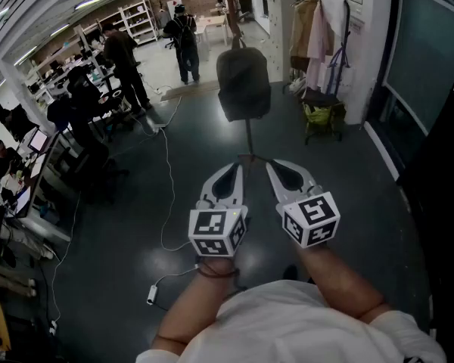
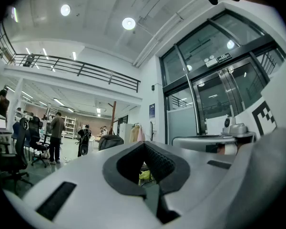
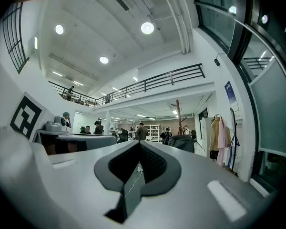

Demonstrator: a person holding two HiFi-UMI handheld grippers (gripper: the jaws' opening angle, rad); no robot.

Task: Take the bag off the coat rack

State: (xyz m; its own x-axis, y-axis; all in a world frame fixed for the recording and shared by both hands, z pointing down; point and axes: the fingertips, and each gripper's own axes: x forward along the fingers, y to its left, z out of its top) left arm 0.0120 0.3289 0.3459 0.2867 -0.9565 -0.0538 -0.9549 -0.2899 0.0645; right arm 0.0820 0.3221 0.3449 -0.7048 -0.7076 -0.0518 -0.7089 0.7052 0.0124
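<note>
**Bag hanging on the coat rack, both grippers held short of it**

The dark bag (image 1: 244,84) hangs on the brown coat rack (image 1: 231,2), whose pole runs on below it to the dark floor (image 1: 136,225). It is ahead of the person and apart from both tools. The forearms reach forward side by side. In the head view the left gripper (image 1: 228,180) and right gripper (image 1: 287,174) lie level and near each other, with the pole's lower end between their tips. Each gripper view shows its jaws closed tip to tip, with nothing held in the padded hollow. Only the head view shows the white cable (image 1: 166,165) trailing across the floor. Only the gripper views show the ceiling lamps (image 3: 147,28) and the balcony railing (image 3: 148,82). Coats (image 1: 310,29) hang by the wall to the right of the rack.
</note>
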